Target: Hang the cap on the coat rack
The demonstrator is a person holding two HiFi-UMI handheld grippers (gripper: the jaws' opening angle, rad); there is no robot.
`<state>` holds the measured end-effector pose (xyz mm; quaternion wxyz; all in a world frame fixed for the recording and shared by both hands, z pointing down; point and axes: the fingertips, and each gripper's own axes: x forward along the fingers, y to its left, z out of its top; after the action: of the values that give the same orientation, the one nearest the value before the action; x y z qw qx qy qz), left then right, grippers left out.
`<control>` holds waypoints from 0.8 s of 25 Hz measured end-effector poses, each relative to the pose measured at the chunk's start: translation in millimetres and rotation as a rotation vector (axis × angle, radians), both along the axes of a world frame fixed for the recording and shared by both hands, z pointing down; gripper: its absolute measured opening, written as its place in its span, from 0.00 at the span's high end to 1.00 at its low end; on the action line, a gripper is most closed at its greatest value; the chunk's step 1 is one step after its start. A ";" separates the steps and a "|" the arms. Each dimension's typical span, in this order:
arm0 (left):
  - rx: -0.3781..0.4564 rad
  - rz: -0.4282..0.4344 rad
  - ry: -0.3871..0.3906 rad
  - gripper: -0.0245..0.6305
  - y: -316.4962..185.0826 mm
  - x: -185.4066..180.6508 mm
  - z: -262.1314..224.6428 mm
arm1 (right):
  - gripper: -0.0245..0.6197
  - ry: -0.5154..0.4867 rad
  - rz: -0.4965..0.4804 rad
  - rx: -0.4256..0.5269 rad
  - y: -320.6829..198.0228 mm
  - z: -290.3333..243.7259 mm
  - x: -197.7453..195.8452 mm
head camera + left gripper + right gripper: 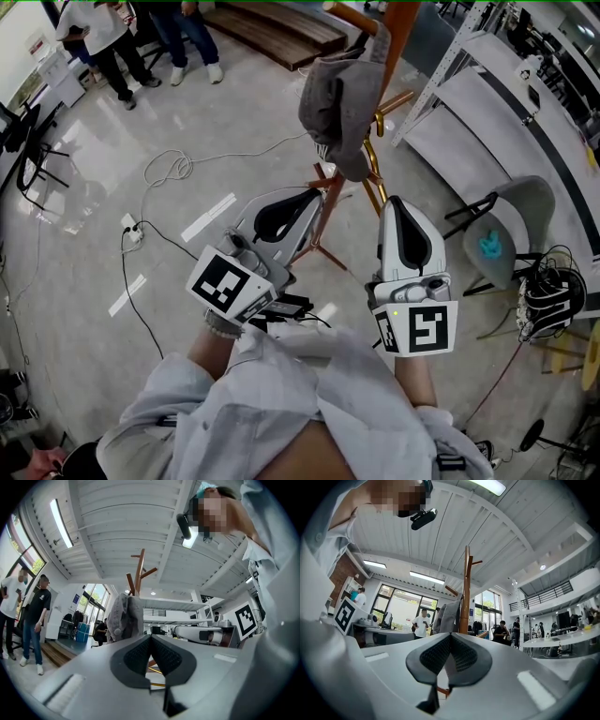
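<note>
The cap (342,103) hangs on the coat rack (398,42), draped over an upper peg with its crown sagging beside the wooden pole. The hanging itself looks done, and the step in hand reads as drawing clear of the rack. To do that well, the person should hold both tools low and close to the body, away from the peg and the splayed feet of the stand, so nothing nudges the pole and shakes the fabric loose. A glance to check that the cap sits well over the peg, not on its very tip, would be wise before turning away.

The left hand-held gripper (305,199) has its jaws pressed together with nothing between the pads, and the right hand-held gripper (401,208) is likewise closed on nothing. Both point towards the rack from in front of the person's chest. The cap lies ahead of and above them, well apart from either tip. In the left gripper view it hangs beyond the closed jaws, slightly to their left, and in the right gripper view it shows just left of the pole, straight beyond the jaws
</note>
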<state>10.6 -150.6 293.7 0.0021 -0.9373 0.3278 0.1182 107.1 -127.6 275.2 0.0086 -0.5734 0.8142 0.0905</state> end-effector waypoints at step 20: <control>-0.003 -0.008 0.002 0.96 -4.0 -2.8 0.9 | 0.95 0.005 -0.007 -0.012 -5.9 3.2 -3.7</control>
<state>7.8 -154.5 294.7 0.0008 -0.9359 0.3317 0.1186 103.4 -133.5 278.4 0.0035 -0.5705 0.8166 0.0872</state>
